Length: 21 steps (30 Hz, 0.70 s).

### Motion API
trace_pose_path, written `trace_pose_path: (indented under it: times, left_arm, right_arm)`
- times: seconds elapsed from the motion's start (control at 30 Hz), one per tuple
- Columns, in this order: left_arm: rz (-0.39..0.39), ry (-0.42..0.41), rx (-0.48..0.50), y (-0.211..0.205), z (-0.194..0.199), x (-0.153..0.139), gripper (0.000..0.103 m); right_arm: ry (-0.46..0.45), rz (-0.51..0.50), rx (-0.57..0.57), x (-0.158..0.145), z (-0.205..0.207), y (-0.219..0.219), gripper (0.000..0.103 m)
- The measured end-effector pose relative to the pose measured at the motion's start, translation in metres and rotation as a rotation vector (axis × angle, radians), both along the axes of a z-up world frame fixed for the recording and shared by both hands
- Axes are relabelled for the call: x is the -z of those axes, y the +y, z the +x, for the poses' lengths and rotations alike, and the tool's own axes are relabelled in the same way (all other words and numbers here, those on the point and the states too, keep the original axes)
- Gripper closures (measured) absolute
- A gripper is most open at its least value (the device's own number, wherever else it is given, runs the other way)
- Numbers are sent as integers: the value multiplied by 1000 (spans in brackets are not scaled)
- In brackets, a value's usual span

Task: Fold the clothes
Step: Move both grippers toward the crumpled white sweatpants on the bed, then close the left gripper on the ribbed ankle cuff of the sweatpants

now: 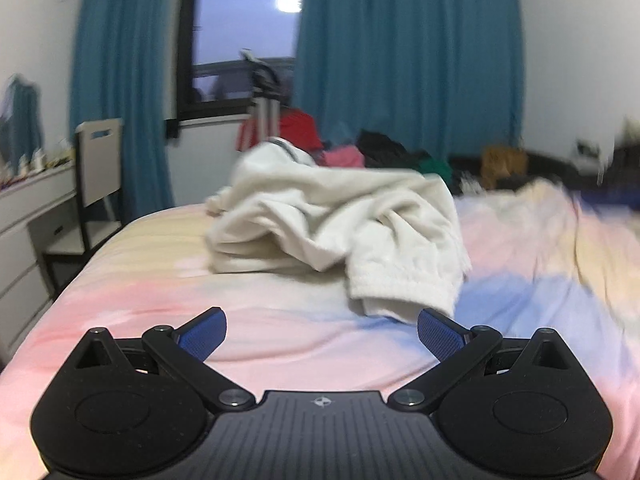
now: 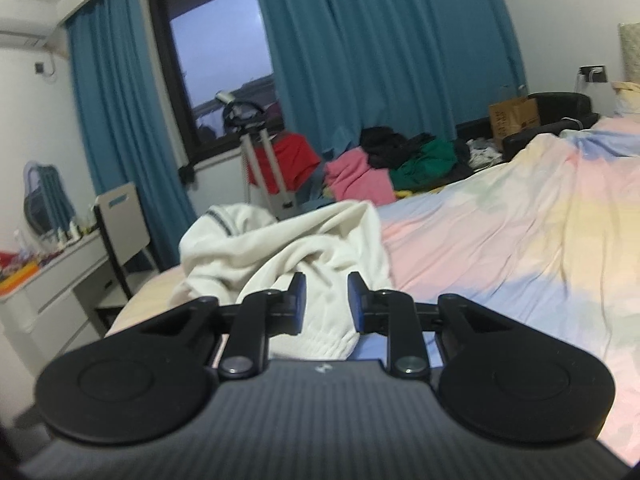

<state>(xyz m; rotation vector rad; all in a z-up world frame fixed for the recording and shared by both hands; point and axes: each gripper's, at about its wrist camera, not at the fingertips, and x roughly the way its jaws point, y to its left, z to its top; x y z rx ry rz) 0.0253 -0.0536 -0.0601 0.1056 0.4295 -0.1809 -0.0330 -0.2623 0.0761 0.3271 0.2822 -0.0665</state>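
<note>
bedroom setting: pastel bedspread (image 1: pixel 280 320) in pink, yellow and blue patches covers the bed and serves as the work surface. teal curtains (image 1: pixel 408 60) hang either side of a dark-framed window (image 1: pixel 240 40) at the back. white desk (image 2: pixel 52 280) with a chair (image 2: pixel 120 216) pushed up to it stands off the bed's left side.

white garment (image 1: pixel 332 232), fleecy texture, lies crumpled in a heap on the bedspread, unfolded. one ribbed cuff or hem end trails toward the cameras. a dark striped trim shows at the top of the heap in the right wrist view (collar or waistband, cannot tell which).

left gripper (image 1: pixel 322 334): jaws spread wide, nothing between them. it hovers low over bare bedspread, just short of the garment's near end; its right-hand blue pad sits close beside the ribbed edge, apart from it as far as the view shows.

right gripper (image 2: pixel 326 298): jaws parted to a narrow gap, with the ribbed end of the garment lying between the pads. fabric fills most of the gap, but the pads do not visibly pinch it.

background past the bed's far edge: pile of clothes (image 2: pixel 400 160) in pink, green and black, something red (image 2: pixel 288 160) behind a metal frame, a cardboard box (image 2: pixel 514 118).

left wrist view is motion-blurred, especially at the right side.
</note>
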Motion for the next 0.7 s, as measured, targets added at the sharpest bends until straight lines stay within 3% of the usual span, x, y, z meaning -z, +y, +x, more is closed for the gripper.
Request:
trace_pose_path:
  times: [0.07, 0.4, 0.57, 0.6, 0.67, 0.7]
  left_arm:
    - [52, 16, 54, -22, 15, 9, 2]
    - [128, 38, 212, -125, 113, 61, 6]
    - [167, 9, 216, -162, 144, 83, 4]
    - [203, -1, 202, -168, 151, 88, 6]
    - [284, -19, 141, -180, 165, 98, 23]
    - [287, -12, 143, -178, 169, 99, 32]
  right_arm:
    - [-5, 10, 29, 0, 0, -8, 76]
    - [70, 105, 136, 26, 18, -55, 74]
    - [135, 127, 171, 51, 41, -71, 74]
    - [148, 128, 174, 56, 47, -72, 72]
    - [172, 134, 176, 67, 59, -76, 69]
    - [181, 139, 175, 73, 65, -79, 69]
